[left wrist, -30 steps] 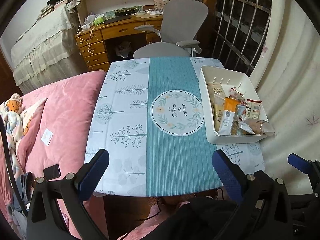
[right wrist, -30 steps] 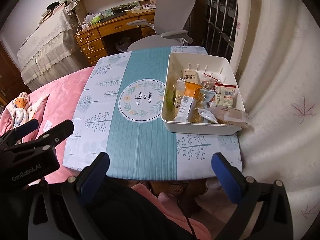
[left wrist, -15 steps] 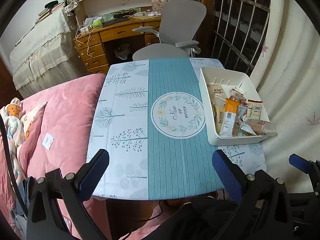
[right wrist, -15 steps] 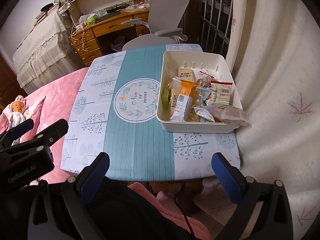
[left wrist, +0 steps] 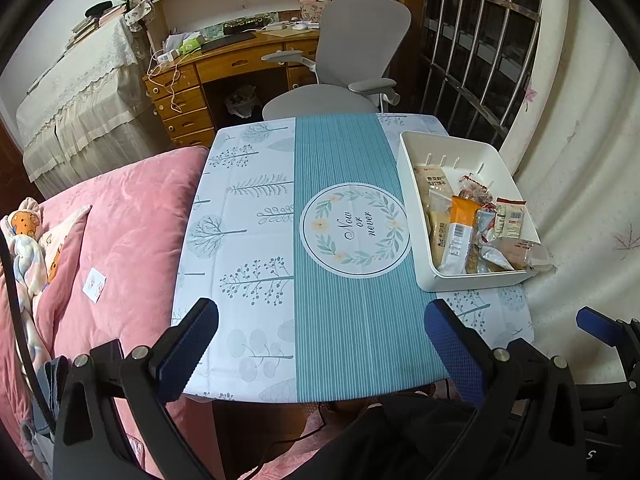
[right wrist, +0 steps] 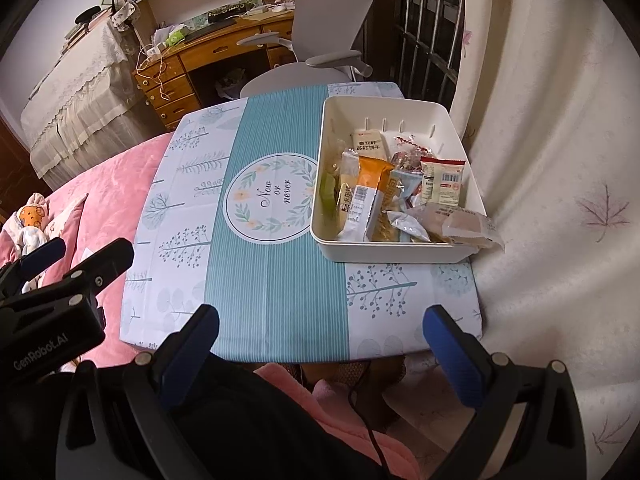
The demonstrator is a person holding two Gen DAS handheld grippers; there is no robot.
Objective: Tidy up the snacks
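Snacks (right wrist: 392, 196) sit piled in white bin (right wrist: 404, 250) on bench's (right wrist: 276, 280) far right, long axis running away from viewer, ahead-right of both grippers, right gripper (right wrist: 320, 344) nearer, left gripper (left wrist: 320, 344) further left, both jaws wide open, empty.

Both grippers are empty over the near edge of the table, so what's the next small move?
Probably ease the right gripper forward toward the white bin. It is open, holds nothing, and sits nearer the snacks piled there than the left gripper, also open.
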